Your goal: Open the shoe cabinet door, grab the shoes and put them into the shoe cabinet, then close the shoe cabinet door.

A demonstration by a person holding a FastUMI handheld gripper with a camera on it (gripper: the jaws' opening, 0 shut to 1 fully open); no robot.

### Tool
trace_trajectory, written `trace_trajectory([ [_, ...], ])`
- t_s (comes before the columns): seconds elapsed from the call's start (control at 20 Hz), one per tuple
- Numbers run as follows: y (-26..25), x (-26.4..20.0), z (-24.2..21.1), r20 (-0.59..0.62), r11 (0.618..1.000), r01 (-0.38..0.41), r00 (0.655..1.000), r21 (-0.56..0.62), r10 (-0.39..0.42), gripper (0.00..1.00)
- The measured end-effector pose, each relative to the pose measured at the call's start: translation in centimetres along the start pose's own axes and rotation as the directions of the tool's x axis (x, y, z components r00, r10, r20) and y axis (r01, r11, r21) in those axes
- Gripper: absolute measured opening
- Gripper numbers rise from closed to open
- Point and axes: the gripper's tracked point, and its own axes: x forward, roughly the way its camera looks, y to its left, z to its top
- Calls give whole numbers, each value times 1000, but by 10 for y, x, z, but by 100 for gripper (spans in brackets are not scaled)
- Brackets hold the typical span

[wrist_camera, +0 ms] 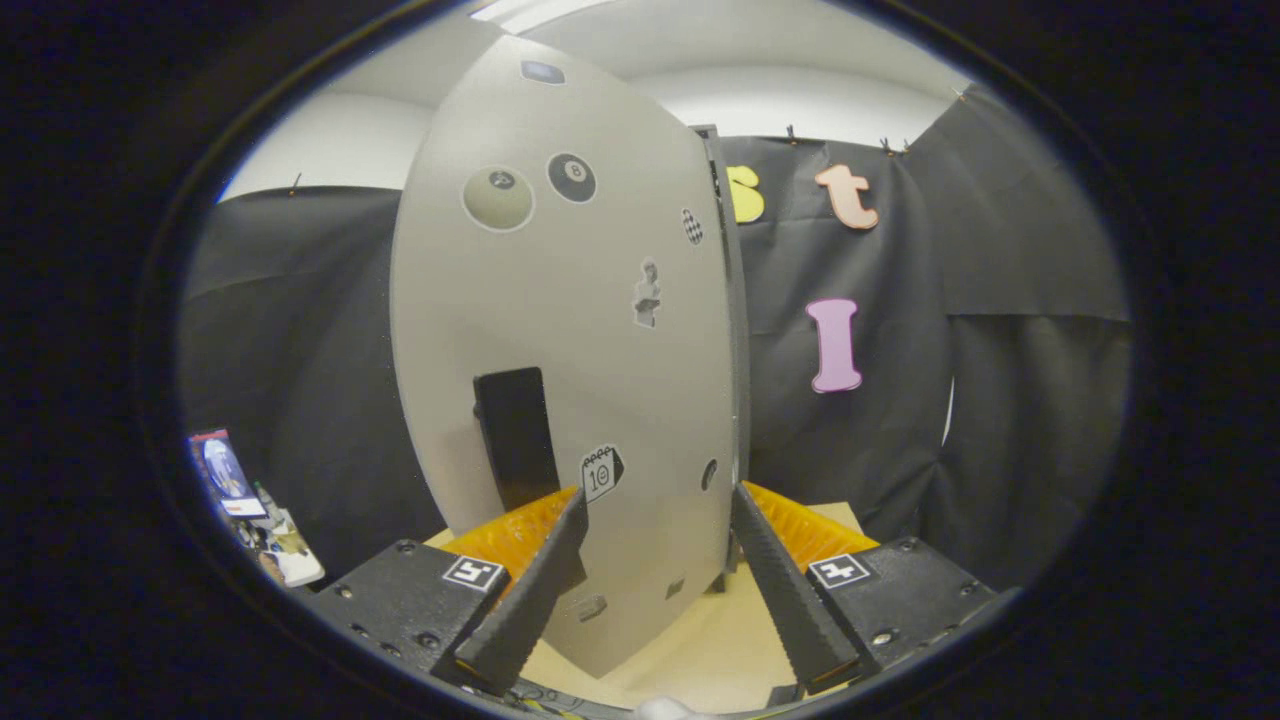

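Gripper view: we see clutter (262, 520) far left, then the black handle (515, 435) on the grey door (570, 330), just ahead of our gripper (655, 510). Fingers spread wide, holding nothing, over the table (700, 640).

Tool (655, 520) (fingers apart) facing cabinet door (570, 330)

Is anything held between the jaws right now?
No: the gripper is open, jaws spread apart just before the grey cabinet door, pressing on nothing.

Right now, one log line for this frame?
gripper: open, empty | cabinet door: shut, just ahead of fingers | black handle: untouched | shoes: not grabbed
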Motion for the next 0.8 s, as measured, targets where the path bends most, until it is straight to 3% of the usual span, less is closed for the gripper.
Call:
trace_trajectory([
  [0.25,50,34,-10,-22,997,-79,997,19,80,97],
  [0.5,53,28,-12,-22,999,-31,999,43,32,97],
  [0.8,32,-1,7,29,995,97,995,9,-98,97],
])
